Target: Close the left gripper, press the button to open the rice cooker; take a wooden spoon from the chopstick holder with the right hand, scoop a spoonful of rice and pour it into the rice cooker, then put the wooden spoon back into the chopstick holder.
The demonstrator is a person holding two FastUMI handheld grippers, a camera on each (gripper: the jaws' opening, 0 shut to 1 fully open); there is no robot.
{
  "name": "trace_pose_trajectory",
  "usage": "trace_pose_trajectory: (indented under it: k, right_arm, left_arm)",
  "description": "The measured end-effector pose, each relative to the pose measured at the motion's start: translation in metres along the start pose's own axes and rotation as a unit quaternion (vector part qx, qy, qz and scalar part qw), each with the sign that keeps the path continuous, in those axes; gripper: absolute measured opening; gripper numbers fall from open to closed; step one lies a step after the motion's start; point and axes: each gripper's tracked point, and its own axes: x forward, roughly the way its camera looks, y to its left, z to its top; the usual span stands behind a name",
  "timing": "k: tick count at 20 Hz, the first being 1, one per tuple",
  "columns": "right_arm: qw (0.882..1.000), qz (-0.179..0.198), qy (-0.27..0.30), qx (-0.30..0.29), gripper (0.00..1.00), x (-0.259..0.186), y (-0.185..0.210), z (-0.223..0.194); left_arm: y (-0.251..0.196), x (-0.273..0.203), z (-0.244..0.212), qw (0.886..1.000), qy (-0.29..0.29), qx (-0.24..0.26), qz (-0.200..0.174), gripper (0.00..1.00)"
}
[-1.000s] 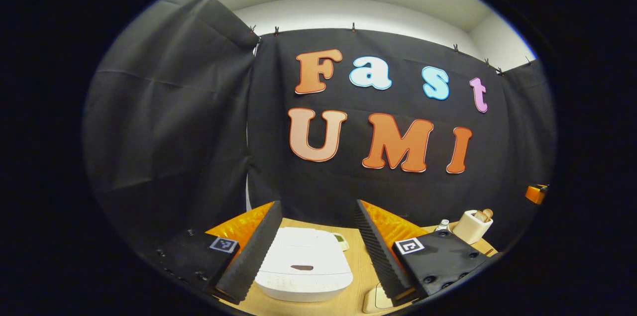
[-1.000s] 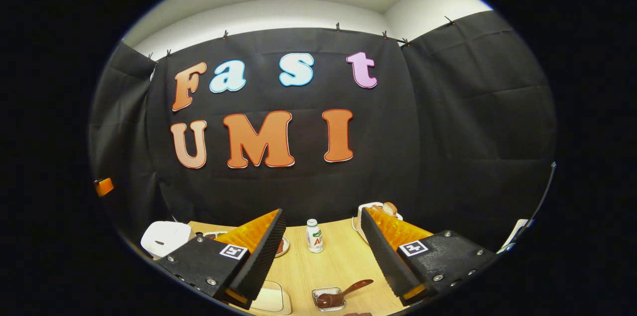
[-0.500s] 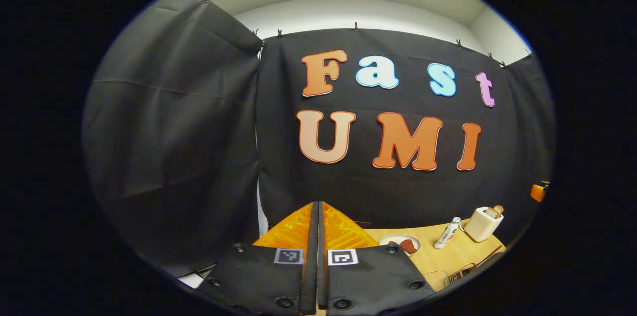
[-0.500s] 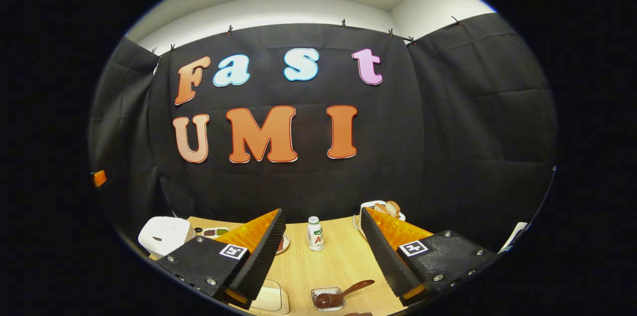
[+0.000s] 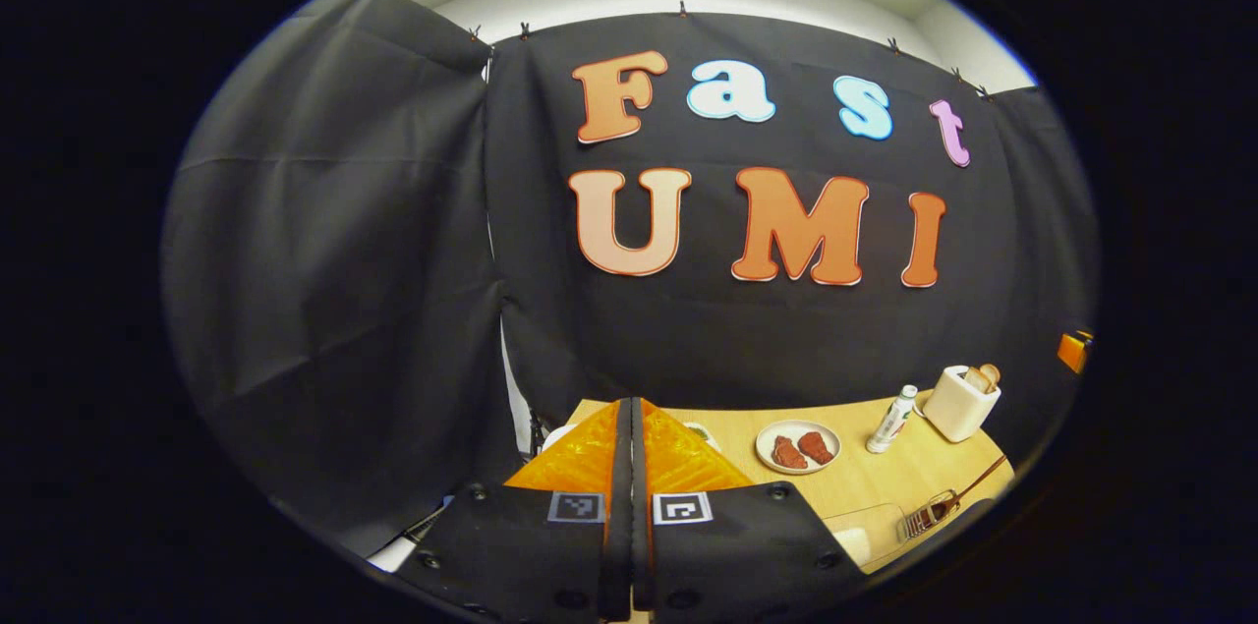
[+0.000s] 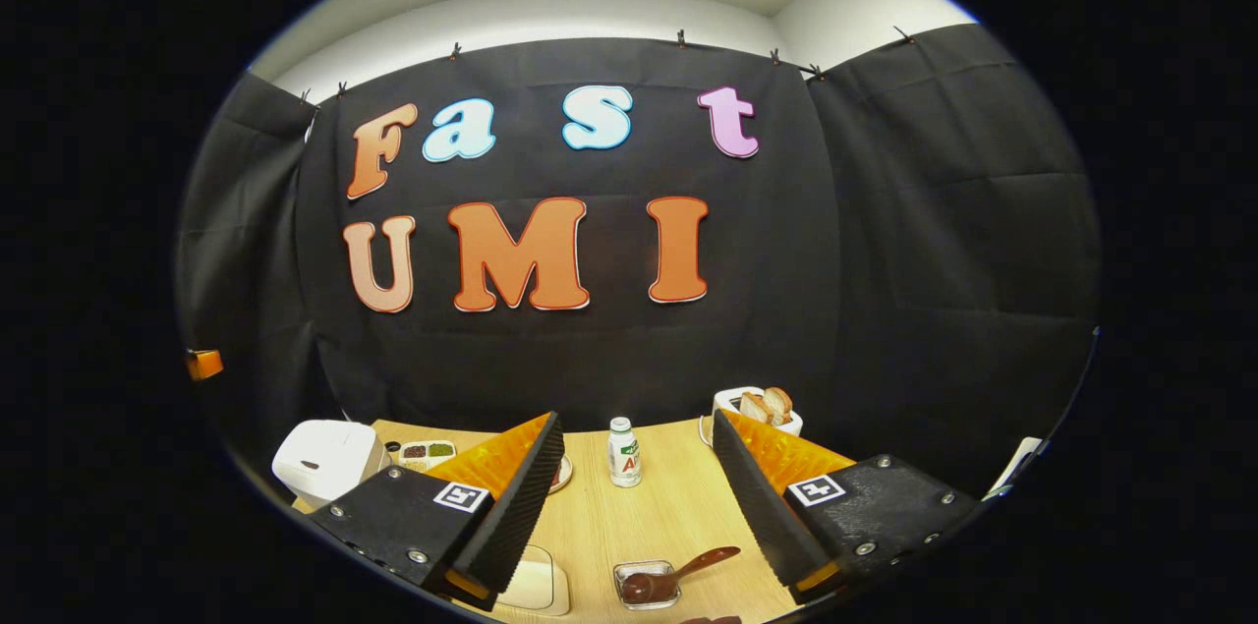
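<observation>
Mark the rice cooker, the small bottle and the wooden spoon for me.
rice cooker (image 6: 324,459): right gripper view, on its closed white lid.
small bottle (image 6: 623,455): right gripper view, on its labelled body.
wooden spoon (image 6: 678,574): right gripper view, on its handle near the bowl.

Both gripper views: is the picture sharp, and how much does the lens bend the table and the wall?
Left gripper view: sharp, no motion blur; the wooden table curves at its far edge, and the plate stays crisp. Right gripper view: also sharp; even light, no glare; the small bottle is clear, while the rice cooker near the rim looks squeezed and tilted.
</observation>
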Motion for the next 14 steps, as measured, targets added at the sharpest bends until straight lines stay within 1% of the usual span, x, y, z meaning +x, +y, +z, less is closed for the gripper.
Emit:
trace_pose_trajectory:
  k: [3, 7, 11, 14]
  right_arm:
    - [1.0, -0.008, 0.007, -0.003, 0.95, 0.003, -0.003, -0.007]
    - [1.0, -0.009, 0.024, -0.006, 0.95, 0.006, -0.005, -0.017]
    - [0.999, -0.019, 0.028, -0.016, 0.95, 0.006, -0.012, -0.021]
    - [0.999, -0.026, 0.032, -0.018, 0.95, 0.007, -0.017, -0.023]
  left_arm:
    - [-0.011, 0.024, -0.025, 0.998, 0.048, -0.016, -0.028, 0.04]
    - [-0.015, 0.059, -0.064, 0.993, 0.105, -0.019, -0.057, 0.04]
    - [-0.021, 0.08, -0.108, 0.984, 0.163, -0.027, -0.069, 0.04]
    - [-0.024, 0.091, -0.128, 0.98, 0.185, -0.032, -0.071, 0.05]
